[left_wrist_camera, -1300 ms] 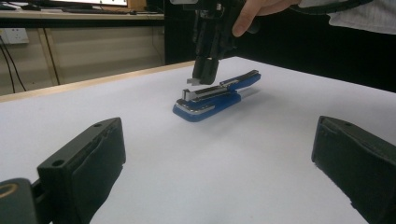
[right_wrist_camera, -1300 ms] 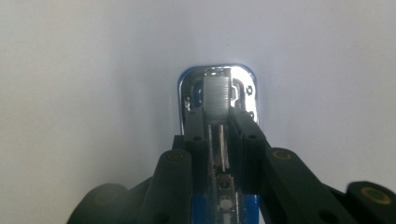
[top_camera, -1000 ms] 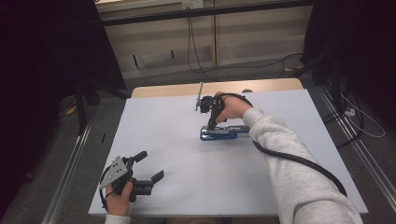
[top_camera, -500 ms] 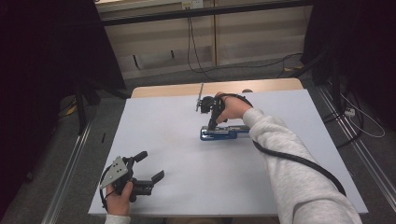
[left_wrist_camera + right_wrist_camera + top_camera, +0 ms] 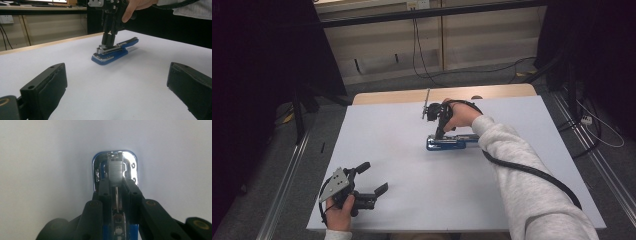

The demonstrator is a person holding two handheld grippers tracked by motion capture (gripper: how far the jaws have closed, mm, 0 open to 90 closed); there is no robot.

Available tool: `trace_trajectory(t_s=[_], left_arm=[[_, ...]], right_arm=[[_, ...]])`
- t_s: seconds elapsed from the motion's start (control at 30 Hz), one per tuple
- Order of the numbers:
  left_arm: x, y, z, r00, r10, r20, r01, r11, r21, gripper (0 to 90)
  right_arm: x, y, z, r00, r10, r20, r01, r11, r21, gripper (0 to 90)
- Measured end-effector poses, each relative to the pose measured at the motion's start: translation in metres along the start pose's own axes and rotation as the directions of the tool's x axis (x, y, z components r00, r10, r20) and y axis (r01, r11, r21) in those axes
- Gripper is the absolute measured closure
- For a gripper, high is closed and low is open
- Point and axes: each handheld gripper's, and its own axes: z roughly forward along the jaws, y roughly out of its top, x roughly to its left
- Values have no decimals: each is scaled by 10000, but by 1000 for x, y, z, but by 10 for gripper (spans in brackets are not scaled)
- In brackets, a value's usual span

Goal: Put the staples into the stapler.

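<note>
Right gripper [image 5: 438, 134] clamped on blue stapler [image 5: 452, 142], metal top part pinched. Left gripper [image 5: 368, 179] spread wide, nothing held. Stapler not yet lifted off bench [image 5: 412, 200].

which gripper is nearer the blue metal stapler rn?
Right. The right gripper stands on the blue metal stapler, jaws closed around its top near the front end. The left gripper sits open near the white table's front-left corner, well apart.

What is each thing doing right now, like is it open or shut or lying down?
Stapler: lying flat on the table, gripped near its front end.
Right gripper: pointing down, shut on the stapler.
Left gripper: open, holding nothing, low over the table near the front edge.
Table: covered by a white sheet.
</note>
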Motion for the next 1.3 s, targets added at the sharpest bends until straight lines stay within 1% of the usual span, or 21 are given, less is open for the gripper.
trace_trajectory(t_s=[0.1,0.23,0.27,0.53,0.57,0.6,0.63,0.67,0.73,0.77,0.83,0.87,0.9,0.97,1.0,1.03,1.07,1.13,1.17,1.23,1.3], left_arm=[[0,0,0,10000,-5,-10,5,10000,8,29],[0,0,0,10000,4,-11,-4,10000,35,29],[0,0,0,10000,11,-3,-11,10000,38,29],[1,0,1,10000,75,-34,-74,10000,19,29],[1,0,1,10000,80,-32,-80,10000,21,29],[1,0,1,10000,74,-27,-74,10000,30,29],[1,0,1,10000,81,-29,-81,10000,30,29],[0,0,1,10000,80,-33,-80,10000,25,29],[0,0,1,10000,80,-39,-79,10000,31,29],[0,0,1,10000,13,-3,-13,10000,58,29],[1,0,0,10000,54,-30,-54,10000,26,29],[1,0,1,9999,98,-64,-97,9999,27,29],[1,0,1,10000,64,-45,-63,10000,63,29],[0,0,2,10000,-5,-7,5,10000,33,29],[0,0,2,10000,1,-9,-1,10000,35,29],[1,0,2,10000,93,-25,-93,9999,78,29],[1,0,2,10000,72,43,-73,9999,103,29],[1,0,3,10000,13,86,-15,9997,244,29],[1,-1,4,9999,-119,90,116,9994,311,29],[1,0,7,9999,-91,87,87,9992,384,29],[2,0,8,9993,-349,158,343,9987,370,28]], right_arm=[[1,0,1,10000,-71,16,71,9999,99,786],[0,0,2,9999,-142,24,142,9999,34,786],[0,1,2,10000,-61,9,61,9999,88,786],[1,4,4,10000,-45,80,44,10000,56,779],[1,5,4,10000,15,55,-15,10000,-95,754],[1,5,4,10000,15,55,-15,10000,-95,754],[2,5,4,10000,9,-22,-10,9999,-142,729],[3,5,4,9999,115,47,-114,9997,-219,678],[2,5,4,9999,13,145,-9,9997,-233,676],[3,3,3,9998,110,164,-105,9995,-314,636],[3,1,2,9996,212,191,-205,9992,-356,623],[4,-2,-1,9991,386,172,-374,9972,-649,607],[4,-2,-1,9991,386,172,-374,9972,-649,607],[5,-8,-3,9987,491,129,-478,9946,-916,578],[5,-15,-6,9972,738,153,-715,9908,-1150,566],[5,-15,-6,9972,738,153,-715,9908,-1150,566],[6,-22,-9,9945,1018,232,-979,9862,-1334,524],[7,-29,-11,9921,1223,263,-1165,9799,-1618,510],[7,-29,-11,9921,1223,263,-1165,9799,-1618,510],[7,-37,-13,9888,1433,419,-1333,9739,-1834,438],[9,-45,-15,9866,1596,342,-1492,9668,-2075,433]])
